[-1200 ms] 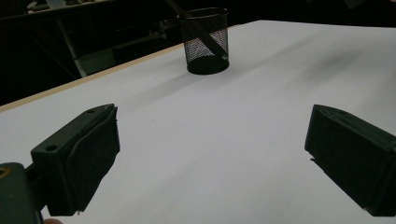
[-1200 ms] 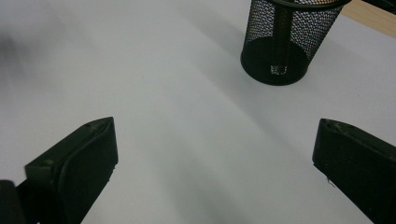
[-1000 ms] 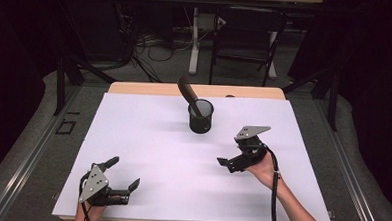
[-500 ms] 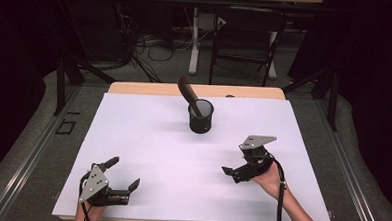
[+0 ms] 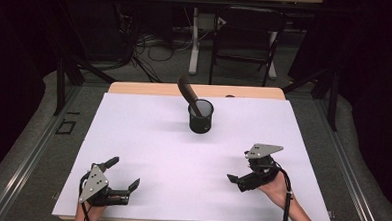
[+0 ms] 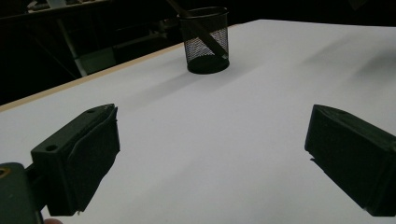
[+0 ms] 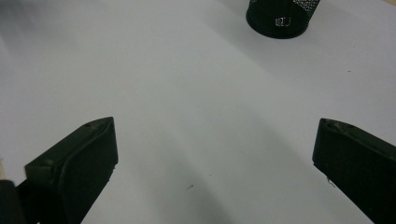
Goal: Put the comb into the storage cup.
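Observation:
A black mesh cup (image 5: 200, 116) stands upright toward the far middle of the white table (image 5: 152, 138), with a dark stick (image 5: 187, 92) leaning out of it to the left. My left gripper (image 5: 123, 173) rests near the front left edge, open and empty. In the left gripper view its jaws (image 6: 210, 158) are wide apart over bare table, and the cup (image 6: 205, 39) is far ahead. My right gripper (image 5: 239, 167) is held at the front right, open with nothing in it. Its own view shows the gripper (image 7: 212, 170) spread wide and the cup's base (image 7: 280, 14) at the top.
A wooden strip (image 5: 145, 88) borders the table's far edge. Beyond it are a chair (image 5: 247, 37), table legs and cables (image 5: 147, 43) on the floor. Dark curtains close off both sides.
My right gripper has drawn back toward the near edge and a little to the right, staying open. The left gripper and the cup have not moved.

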